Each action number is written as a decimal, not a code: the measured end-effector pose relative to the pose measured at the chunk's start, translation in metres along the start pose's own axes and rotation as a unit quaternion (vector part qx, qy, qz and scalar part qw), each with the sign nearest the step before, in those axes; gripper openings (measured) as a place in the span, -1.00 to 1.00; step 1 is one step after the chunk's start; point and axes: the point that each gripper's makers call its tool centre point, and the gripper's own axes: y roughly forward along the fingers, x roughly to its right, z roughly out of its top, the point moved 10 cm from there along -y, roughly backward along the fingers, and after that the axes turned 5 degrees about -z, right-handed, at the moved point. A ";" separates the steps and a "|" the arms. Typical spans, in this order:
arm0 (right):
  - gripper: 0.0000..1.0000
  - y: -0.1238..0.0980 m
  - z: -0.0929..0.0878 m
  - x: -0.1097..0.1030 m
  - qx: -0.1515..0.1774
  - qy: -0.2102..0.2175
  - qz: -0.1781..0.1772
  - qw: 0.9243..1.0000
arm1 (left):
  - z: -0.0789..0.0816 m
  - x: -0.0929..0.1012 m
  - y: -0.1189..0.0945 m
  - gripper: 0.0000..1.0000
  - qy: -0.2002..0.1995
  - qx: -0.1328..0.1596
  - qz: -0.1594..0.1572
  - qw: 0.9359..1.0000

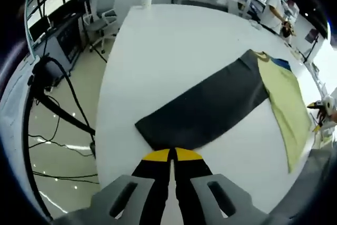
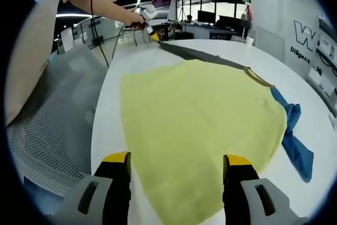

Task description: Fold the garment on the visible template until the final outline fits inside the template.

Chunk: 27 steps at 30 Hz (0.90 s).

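A yellow shirt body (image 2: 195, 119) lies flat on the white table (image 2: 316, 104), with a blue sleeve (image 2: 295, 140) at its right side and a long dark grey sleeve (image 1: 210, 104) stretched out across the table. My left gripper (image 1: 172, 155) is shut on the cuff end of the grey sleeve. In the right gripper view it appears far off (image 2: 151, 31), held by a person's hand at the sleeve's tip. My right gripper (image 2: 176, 162) stands open, its jaws wide apart over the near hem of the yellow body, with nothing between them.
A white cup (image 1: 146, 2) stands at the table's far end. Office chairs (image 1: 102, 17) and floor cables (image 1: 58, 125) are to the left. A mesh chair (image 2: 47, 130) sits close beside the table edge. Shelves and a person (image 1: 274, 3) are at the back.
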 end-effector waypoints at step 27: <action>0.39 -0.003 0.001 0.003 0.010 0.004 -0.011 1.000 | -0.028 0.001 -0.008 -0.64 -0.038 0.016 0.062 0.997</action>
